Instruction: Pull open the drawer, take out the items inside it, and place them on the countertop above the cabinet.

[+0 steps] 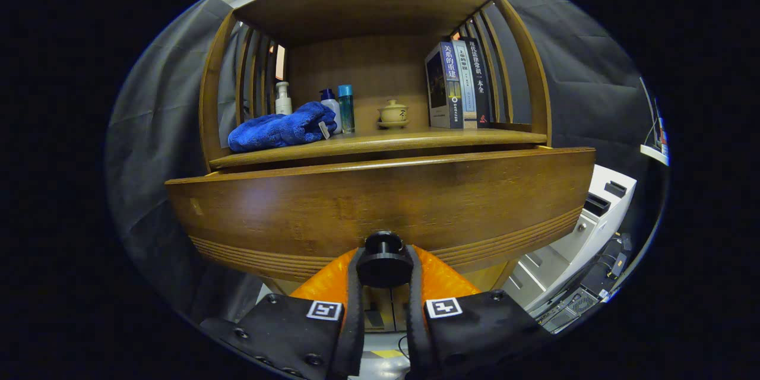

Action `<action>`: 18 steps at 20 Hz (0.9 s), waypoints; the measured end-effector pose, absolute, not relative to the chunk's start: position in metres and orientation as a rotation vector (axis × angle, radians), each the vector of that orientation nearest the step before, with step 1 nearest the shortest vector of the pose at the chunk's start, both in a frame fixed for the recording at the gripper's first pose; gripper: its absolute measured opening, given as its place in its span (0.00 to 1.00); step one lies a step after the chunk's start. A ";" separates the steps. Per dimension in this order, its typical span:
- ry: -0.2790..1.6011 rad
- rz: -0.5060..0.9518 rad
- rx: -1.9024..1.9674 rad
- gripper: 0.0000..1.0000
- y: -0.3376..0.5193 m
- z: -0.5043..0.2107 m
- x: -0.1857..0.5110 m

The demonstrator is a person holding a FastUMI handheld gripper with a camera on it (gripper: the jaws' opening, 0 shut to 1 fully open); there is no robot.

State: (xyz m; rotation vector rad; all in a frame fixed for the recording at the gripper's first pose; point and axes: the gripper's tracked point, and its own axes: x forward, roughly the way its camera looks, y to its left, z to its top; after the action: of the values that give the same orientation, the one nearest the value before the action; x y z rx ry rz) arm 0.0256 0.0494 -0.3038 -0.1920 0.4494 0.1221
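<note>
Tongs: the tongs (384, 270) are closed on the drawer knob (384, 261), one finger pressing each side of it.
Knob: a small dark round knob on a short stem, standing out from the drawer front; rigid and smooth, so I judge it could slip if the pull is not straight back.
Hold: the stem behind the knob's head looks like the safest place, since the head would then stop the fingers sliding off.
Drawer: the drawer (380, 208) is directly ahead of the tongs, a wide wooden front with grooves along its lower edge; it stands a little forward of the cabinet. Likely stiff and fairly heavy, wanting a steady, level pull.
Contents: hidden behind the drawer front; I cannot tell what is inside.
Tabletop: the tabletop (380, 141) lies above and beyond the tongs, the goal for the items.
On it: a blue towel (279, 127), bottles (338, 108), a small lidded cup (393, 114) and books (458, 86), with free space near the front edge.
</note>
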 end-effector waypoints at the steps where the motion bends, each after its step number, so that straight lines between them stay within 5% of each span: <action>1: 0.455 0.124 -0.199 0.38 0.049 -0.304 0.022; 18: 0.551 0.120 -0.202 0.38 0.040 -0.299 -0.034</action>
State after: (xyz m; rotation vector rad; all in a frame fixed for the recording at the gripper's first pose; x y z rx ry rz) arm -0.0338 0.0400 -0.2992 -0.2016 0.5514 0.1195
